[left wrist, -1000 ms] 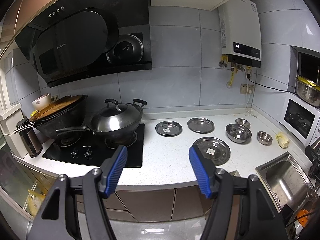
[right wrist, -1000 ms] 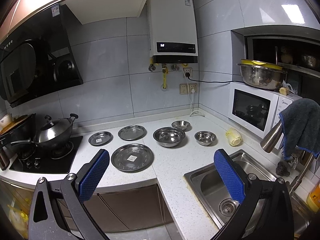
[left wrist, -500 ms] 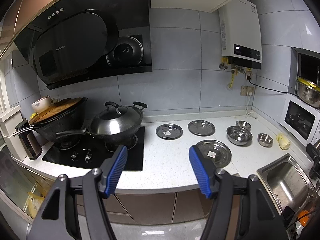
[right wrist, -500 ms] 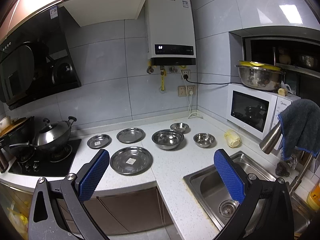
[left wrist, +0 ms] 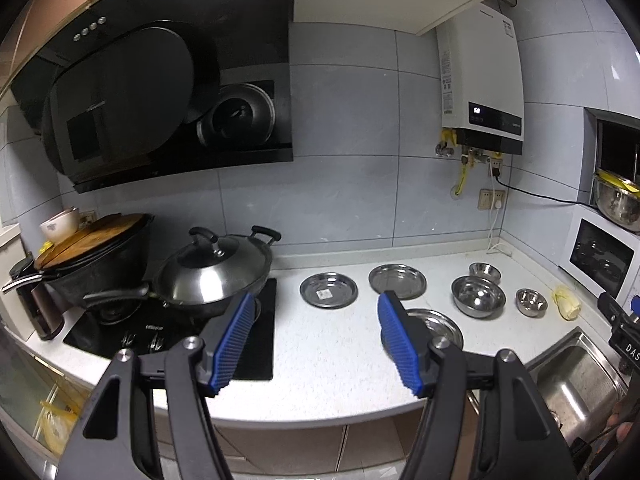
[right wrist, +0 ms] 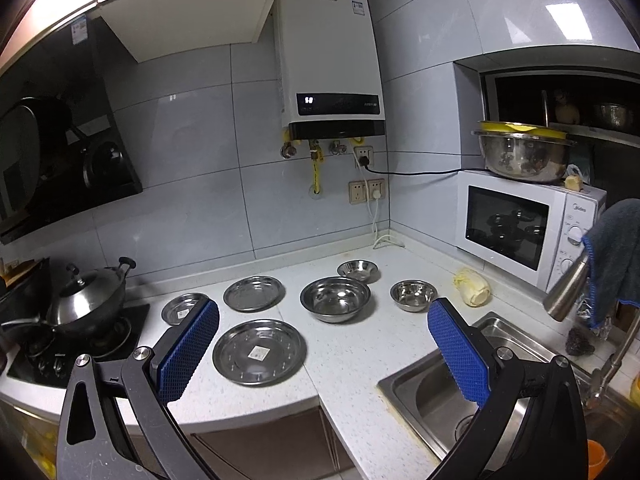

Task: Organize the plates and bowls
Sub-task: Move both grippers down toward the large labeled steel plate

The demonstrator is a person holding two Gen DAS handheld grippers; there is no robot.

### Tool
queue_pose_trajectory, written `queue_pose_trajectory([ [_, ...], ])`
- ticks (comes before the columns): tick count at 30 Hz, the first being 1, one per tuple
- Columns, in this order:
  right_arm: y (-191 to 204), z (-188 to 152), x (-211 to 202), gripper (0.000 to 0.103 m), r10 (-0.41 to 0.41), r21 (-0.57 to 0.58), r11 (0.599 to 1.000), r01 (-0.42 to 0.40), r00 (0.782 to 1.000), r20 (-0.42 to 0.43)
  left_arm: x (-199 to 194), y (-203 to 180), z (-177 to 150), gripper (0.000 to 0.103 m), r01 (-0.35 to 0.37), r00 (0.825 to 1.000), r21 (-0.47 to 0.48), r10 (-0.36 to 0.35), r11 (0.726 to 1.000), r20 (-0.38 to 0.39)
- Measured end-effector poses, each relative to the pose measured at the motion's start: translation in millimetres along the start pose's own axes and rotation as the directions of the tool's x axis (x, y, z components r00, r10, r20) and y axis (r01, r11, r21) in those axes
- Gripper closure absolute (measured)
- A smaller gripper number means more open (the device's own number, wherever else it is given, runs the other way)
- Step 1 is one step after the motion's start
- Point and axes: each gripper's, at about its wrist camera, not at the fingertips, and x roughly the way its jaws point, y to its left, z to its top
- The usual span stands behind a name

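Three steel plates lie on the white counter: a large one near the front, a medium one behind it, and a small one to the left. Three steel bowls stand to the right: a large one, a small one behind it, and another small one. In the left wrist view I see the small plate, the medium plate and the large bowl. My left gripper and right gripper are open, empty, held in front of the counter.
A lidded wok sits on the black hob at the left. A steel sink is at the right front, a white microwave behind it. A yellowish cabbage piece lies by the microwave.
Both grippers have shifted a little relative to the counter, so the plates and bowls sit slightly differently in view. Both stay open and empty.
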Motion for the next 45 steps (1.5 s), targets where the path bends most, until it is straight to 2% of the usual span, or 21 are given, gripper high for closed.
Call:
queue_pose_trajectory([
  [6, 8.2, 10.1, 49.5, 0.001, 0.018, -0.034, 0.999, -0.018, 1.000, -0.005, 53.5, -17.3, 15.4, 0.040, 0.005, 1.000, -0.006, -0.005, 1.000, -0.007],
  [11, 10.5, 17.3, 105.0, 0.001, 0.076, -0.063, 0.995, -0.075, 0.997, 0.000, 105.2, -39.8, 26.4, 0.040, -0.024, 1.000, -0.017, 0.024, 1.000, 0.004],
  [19, 12.0, 20.0, 205.1, 0.001, 0.172, -0.109, 0.977, -0.182, 0.981, -0.091, 188.9, -83.4, 33.8, 0.040, -0.065, 0.997, -0.031, 0.064, 0.997, -0.044],
  [25, 22.3, -3.9, 259.7, 0.001, 0.207, -0.117, 0.965, -0.234, 0.957, -0.204, 253.6, -104.8, 17.4, 0.040, -0.078, 0.985, 0.009, 0.079, 0.997, -0.152],
  [30, 34.1, -32.1, 298.9, 0.001, 0.178, -0.106, 0.971, -0.216, 0.942, -0.286, 314.1, -113.5, -8.6, 0.040, -0.049, 0.967, 0.065, 0.064, 0.997, -0.248],
  [32, 40.8, -46.3, 315.4, 0.001, 0.147, -0.115, 0.975, -0.192, 0.937, -0.317, 345.8, -115.9, -22.9, 0.040, -0.002, 0.949, 0.065, 0.022, 0.998, -0.315],
  [34, 46.8, -59.1, 331.2, 0.001, 0.109, -0.128, 0.978, -0.164, 0.929, -0.355, 374.9, -121.7, -35.8, 0.040, 0.038, 0.923, 0.075, -0.006, 0.996, -0.384],
  [36, 50.1, -74.6, 348.6, 0.001, 0.079, -0.132, 0.981, -0.145, 0.909, -0.410, 404.2, -128.6, -50.4, 0.040, 0.079, 0.889, 0.082, -0.033, 0.994, -0.457],
  [37, 50.7, -81.8, 356.4, 0.001, 0.057, -0.143, 0.981, -0.130, 0.901, -0.431, 420.6, -133.6, -60.0, 0.040, 0.093, 0.865, 0.089, -0.036, 0.992, -0.501],
  [38, 50.2, -87.2, 362.0, 0.001, 0.038, -0.153, 0.981, -0.118, 0.893, -0.448, 429.6, -135.8, -66.2, 0.040, 0.101, 0.849, 0.090, -0.039, 0.991, -0.527],
  [43, 42.5, -119.8, 397.2, 0.001, -0.042, -0.186, 0.979, -0.077, 0.826, -0.562, 473.6, -146.4, -105.7, 0.040, 0.154, 0.732, 0.073, -0.064, 0.985, -0.678],
  [45, 36.9, -127.9, 408.9, 0.001, -0.046, -0.178, 0.981, -0.077, 0.801, -0.597, 482.0, -148.0, -115.3, 0.040, 0.152, 0.698, 0.067, -0.060, 0.986, -0.713],
])
